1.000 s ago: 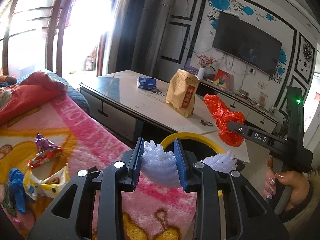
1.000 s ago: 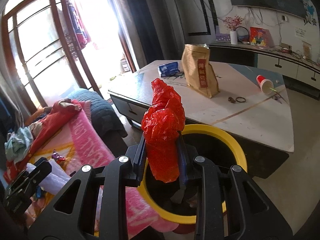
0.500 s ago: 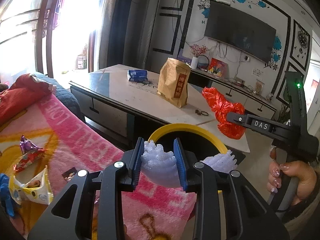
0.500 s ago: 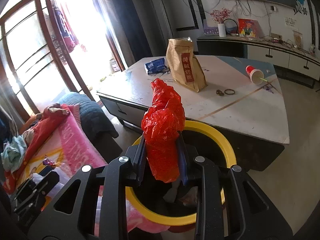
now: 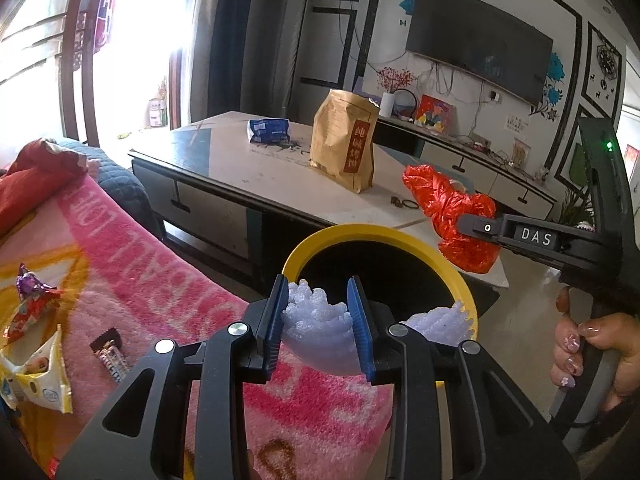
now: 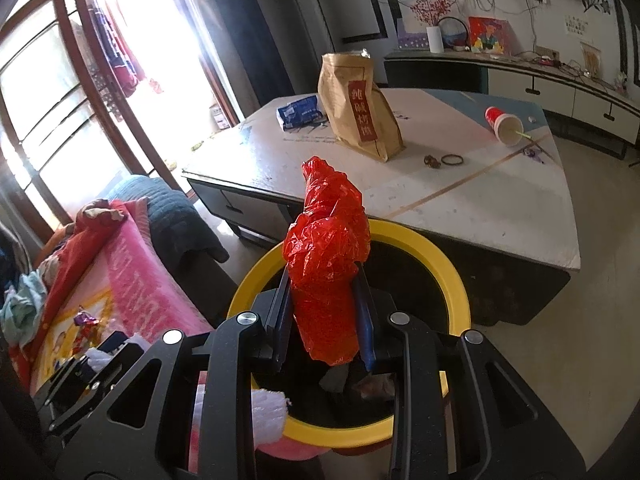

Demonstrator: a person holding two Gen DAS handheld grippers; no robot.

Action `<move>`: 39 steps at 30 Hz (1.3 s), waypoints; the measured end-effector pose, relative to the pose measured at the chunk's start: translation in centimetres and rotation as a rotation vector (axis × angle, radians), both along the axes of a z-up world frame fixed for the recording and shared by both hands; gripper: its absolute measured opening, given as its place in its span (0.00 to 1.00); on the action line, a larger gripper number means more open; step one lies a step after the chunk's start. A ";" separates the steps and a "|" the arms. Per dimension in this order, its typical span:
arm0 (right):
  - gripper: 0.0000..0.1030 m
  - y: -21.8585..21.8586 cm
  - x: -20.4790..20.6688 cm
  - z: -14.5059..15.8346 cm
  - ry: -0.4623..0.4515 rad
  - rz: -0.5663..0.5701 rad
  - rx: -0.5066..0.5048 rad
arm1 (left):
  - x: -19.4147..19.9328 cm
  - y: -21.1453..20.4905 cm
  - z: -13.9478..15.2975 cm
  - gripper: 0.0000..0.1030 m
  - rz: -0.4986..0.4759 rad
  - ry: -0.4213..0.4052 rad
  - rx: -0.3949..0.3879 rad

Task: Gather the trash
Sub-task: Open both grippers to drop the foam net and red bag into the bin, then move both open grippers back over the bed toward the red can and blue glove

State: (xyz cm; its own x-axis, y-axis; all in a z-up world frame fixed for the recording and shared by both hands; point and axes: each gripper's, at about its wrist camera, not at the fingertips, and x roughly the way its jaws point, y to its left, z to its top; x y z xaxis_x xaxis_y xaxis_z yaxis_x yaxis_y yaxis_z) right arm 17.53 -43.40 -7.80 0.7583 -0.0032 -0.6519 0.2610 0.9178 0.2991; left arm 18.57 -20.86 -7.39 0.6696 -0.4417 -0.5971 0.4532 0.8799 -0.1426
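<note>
Trash is held in both claws over the bin (image 5: 362,236); the left claw (image 5: 320,328) is clamped on a white foam net (image 5: 316,334), which hangs at the near edge of the bin's yellow rim, partly above the pink blanket (image 5: 132,264); the right claw (image 6: 325,312) grips a crumpled red bag (image 6: 326,240) squarely above the bin's dark opening, where some scraps already lie.

Over the last second both claws have come closer to the bin and higher above it; the rim fills more of each view, and the red bag now sits over the middle of the opening rather than over its near side; neither grip has loosened. I judge that the carry is all but done and the release is next; the red bag looks ready to drop, while the foam net may need to go a little further forward, or it could catch the rim and fall on the blanket.

More remains: wrappers (image 5: 30,304) and a yellow packet (image 5: 44,380) lie on the blanket, and a red cup (image 6: 503,125) lies tipped on the desk (image 6: 500,208) near a brown bag (image 6: 360,106) and a blue packet (image 6: 300,111).
</note>
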 end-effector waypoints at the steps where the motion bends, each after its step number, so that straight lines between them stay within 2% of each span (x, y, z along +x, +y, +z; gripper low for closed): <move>1: 0.21 -0.1 0.0 -0.2 0.004 0.000 0.000 | 0.1 -0.2 -0.2 0.28 -0.001 0.000 0.002; 11: 0.22 -0.3 0.4 -1.3 0.044 -0.002 0.016 | 0.9 -1.7 -1.6 0.29 -0.016 0.020 0.029; 13: 0.22 -0.3 0.4 -1.4 0.047 -0.001 0.016 | 1.1 -1.7 -1.8 0.31 -0.011 0.023 0.024; 15: 0.30 -0.4 0.3 -1.4 0.047 -0.006 0.014 | 1.4 -1.7 -1.9 0.36 -0.006 0.029 0.014; 17: 0.42 -0.4 0.2 -1.2 0.038 -0.020 0.014 | 1.7 -1.4 -1.9 0.55 0.004 0.039 -0.007; 19: 0.46 -0.4 0.1 -1.1 0.034 -0.024 0.008 | 1.8 -0.9 -1.7 0.69 0.010 0.043 -0.040; 21: 0.50 -0.4 0.0 -1.0 0.030 -0.026 0.004 | 1.7 -0.4 -1.4 0.76 0.015 0.046 -0.062; 23: 0.52 -0.3 -0.1 -0.9 0.027 -0.026 0.001 | 1.6 0.1 -1.0 0.86 0.024 0.043 -0.078; 25: 0.54 0.0 -0.2 -0.7 0.021 -0.023 -0.008 | 1.4 0.6 -0.5 0.90 0.025 0.039 -0.098; 39: 0.71 2.9 -1.4 2.3 -0.071 0.018 -0.074 | -0.3 4.1 2.3 0.93 0.083 -0.008 -0.140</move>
